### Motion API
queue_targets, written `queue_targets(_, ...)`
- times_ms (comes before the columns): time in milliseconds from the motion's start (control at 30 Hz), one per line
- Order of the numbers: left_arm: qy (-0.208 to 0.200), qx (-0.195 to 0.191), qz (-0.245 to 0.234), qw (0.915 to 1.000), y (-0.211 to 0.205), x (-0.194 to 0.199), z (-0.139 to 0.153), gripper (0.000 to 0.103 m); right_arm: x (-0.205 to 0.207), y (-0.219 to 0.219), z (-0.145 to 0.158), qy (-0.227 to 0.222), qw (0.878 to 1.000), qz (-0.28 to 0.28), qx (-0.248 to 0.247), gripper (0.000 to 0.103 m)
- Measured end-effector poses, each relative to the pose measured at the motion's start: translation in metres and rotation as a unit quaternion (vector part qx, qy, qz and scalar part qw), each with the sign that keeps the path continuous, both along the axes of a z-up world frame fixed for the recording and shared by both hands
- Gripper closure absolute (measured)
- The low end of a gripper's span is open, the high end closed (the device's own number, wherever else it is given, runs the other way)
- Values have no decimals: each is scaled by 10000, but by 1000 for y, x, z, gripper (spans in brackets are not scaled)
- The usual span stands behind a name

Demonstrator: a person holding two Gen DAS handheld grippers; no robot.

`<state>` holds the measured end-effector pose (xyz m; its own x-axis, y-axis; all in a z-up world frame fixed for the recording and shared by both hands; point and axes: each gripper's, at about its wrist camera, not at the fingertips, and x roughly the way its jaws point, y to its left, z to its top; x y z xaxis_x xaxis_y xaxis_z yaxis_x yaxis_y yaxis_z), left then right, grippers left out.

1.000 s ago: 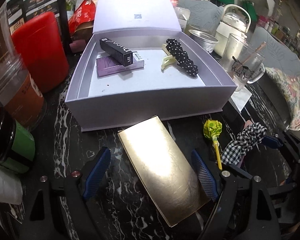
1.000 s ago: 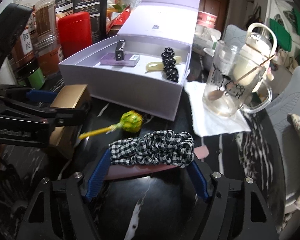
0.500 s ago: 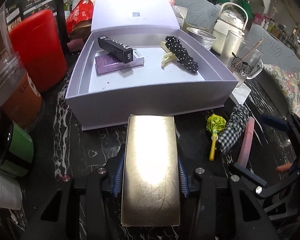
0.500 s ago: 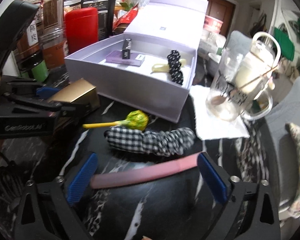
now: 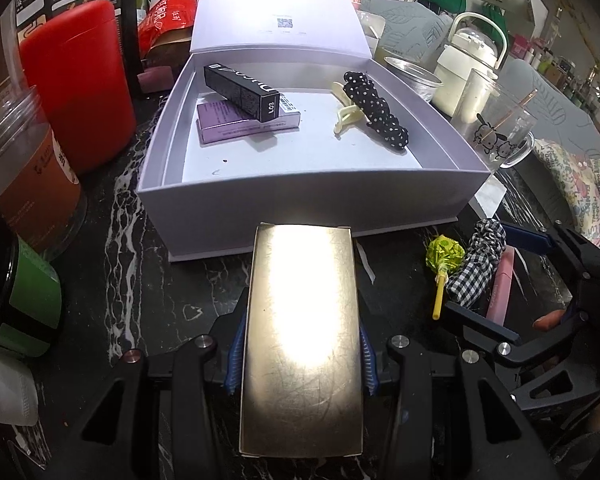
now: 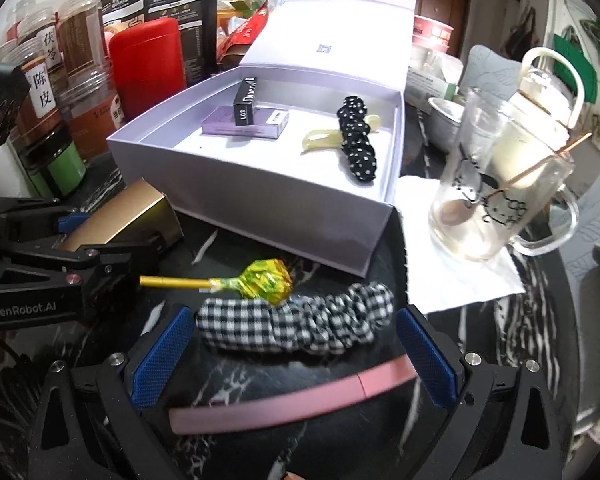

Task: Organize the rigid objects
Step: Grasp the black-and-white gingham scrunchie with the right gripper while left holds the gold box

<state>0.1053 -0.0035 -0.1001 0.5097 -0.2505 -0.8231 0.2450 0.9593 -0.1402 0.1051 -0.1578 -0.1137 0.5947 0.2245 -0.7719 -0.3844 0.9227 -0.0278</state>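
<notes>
The left claw (image 5: 302, 360) is clamped on the gold box (image 5: 303, 340), its far end just before the front wall of the open lilac box (image 5: 312, 200). The right claw (image 6: 292, 356) stands apart around the checked scrunchie (image 6: 296, 328) and pink bar (image 6: 292, 408) on the counter (image 5: 112, 272), a lollipop (image 6: 260, 280) beside them

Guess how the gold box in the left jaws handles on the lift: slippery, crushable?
The gold box has a glossy, scuffed metallic skin, so it may slide on the left gripper pads. It looks like thin hollow card, probably light and dentable. The jaws grip its near half, so the far end could droop.
</notes>
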Motion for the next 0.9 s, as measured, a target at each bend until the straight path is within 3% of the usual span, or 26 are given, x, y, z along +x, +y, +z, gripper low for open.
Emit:
queue_targets(300,-23,-29,-24,10000,2,2,-1,58,12,11,-10,135,9995,88,-266,0)
queue_targets(433,2,-34,26,10000,2,2,0,59,15,7,-13,261,9997,6,-10,4)
queue_targets(900,-174,26,118,9998,6,-17,13,59,-13,3,2,128,9998,-58,124,4)
